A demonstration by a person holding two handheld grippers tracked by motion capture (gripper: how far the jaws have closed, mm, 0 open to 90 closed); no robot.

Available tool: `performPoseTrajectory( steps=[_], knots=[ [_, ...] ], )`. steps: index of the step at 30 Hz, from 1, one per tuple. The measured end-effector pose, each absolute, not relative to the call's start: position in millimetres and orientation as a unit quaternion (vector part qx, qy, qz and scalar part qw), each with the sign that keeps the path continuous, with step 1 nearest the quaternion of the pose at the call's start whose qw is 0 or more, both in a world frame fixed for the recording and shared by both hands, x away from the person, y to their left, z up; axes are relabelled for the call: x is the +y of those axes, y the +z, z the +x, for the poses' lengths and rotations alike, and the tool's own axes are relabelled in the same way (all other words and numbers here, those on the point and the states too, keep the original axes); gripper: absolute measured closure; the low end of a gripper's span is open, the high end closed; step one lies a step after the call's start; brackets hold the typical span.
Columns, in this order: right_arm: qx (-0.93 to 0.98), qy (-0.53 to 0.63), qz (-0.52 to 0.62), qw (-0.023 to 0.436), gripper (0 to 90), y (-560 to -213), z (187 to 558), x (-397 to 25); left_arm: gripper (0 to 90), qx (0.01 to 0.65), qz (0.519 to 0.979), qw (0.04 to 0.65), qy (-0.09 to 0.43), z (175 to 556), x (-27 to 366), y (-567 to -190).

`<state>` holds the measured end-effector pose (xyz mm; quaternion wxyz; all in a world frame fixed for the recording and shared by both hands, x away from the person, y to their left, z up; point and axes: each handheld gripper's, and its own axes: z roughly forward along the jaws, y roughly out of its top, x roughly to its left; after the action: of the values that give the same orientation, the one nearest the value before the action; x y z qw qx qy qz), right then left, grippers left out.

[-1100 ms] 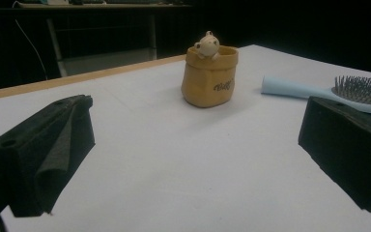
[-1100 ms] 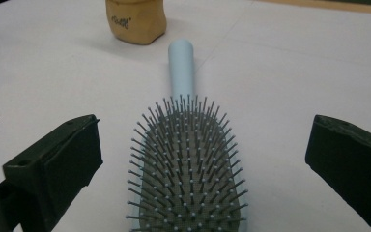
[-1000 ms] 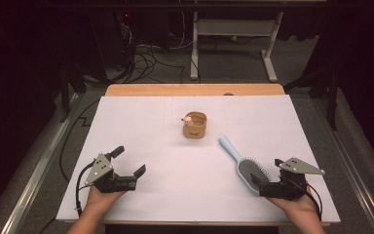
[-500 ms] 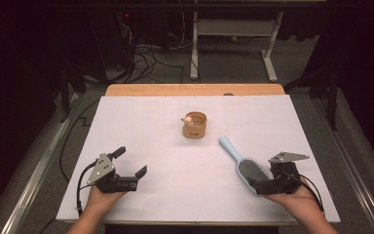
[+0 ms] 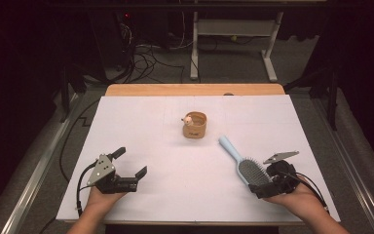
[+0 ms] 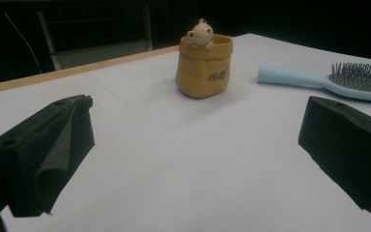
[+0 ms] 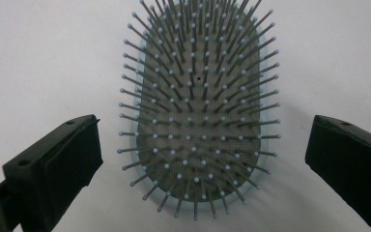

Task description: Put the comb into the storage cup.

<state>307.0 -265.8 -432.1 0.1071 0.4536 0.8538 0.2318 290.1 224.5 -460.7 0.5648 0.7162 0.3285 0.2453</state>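
Observation:
A light-blue hairbrush (image 5: 247, 168) with a grey bristle pad lies bristles-up at the front right of the white table (image 5: 175, 156), its handle pointing toward the middle. My right gripper (image 5: 267, 179) is open, tilted down over the brush head (image 7: 200, 111), with one jaw on each side and neither touching it. A small tan pot (image 5: 195, 126) with a little bear figure on its rim stands at the table's centre. My left gripper (image 5: 130, 162) rests open at the front left. It faces the pot (image 6: 205, 67) and the brush (image 6: 319, 79), with nothing between its fingers (image 6: 43, 154).
A bare wooden strip (image 5: 195, 89) edges the far side of the table. Beyond it, cables (image 5: 146, 53) and the white legs of another table (image 5: 270, 53) stand on the dark floor. Metal rails (image 5: 39, 165) run along both sides.
My right gripper has moved left toward the brush head and tipped down over it. The left gripper, the pot and the brush have stayed where they were.

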Motion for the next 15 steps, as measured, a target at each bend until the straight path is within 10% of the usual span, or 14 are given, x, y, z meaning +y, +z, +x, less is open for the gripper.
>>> performPoseTrajectory(
  steps=[15],
  knots=[
    [0.872,0.181,0.449,0.075,0.0,-429.4,315.3,-262.5,0.5,0.326,0.717,0.569,0.236,290.2,225.2,-460.5]
  ],
)
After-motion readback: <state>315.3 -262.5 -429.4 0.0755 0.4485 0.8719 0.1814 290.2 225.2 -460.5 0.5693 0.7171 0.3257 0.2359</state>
